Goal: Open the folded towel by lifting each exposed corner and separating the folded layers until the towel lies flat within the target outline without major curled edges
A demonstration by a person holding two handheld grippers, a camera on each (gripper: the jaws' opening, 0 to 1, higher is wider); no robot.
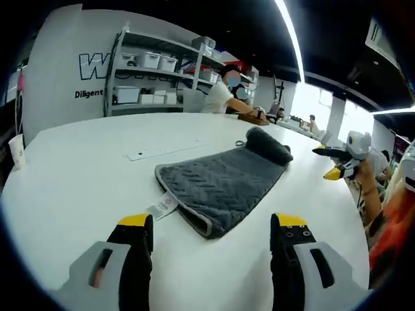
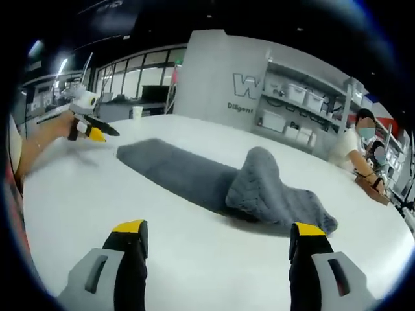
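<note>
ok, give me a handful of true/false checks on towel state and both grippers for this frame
1. The grey towel lies fully flat. False: its far end is bunched up in a hump.
2. The left gripper holds nothing, jaws apart. True.
3. The right gripper is clamped on a towel corner. False: it is open, short of the towel.
4. A white label sticks out at the towel's near edge. True.
5. The towel rests on a white table. True.
</note>
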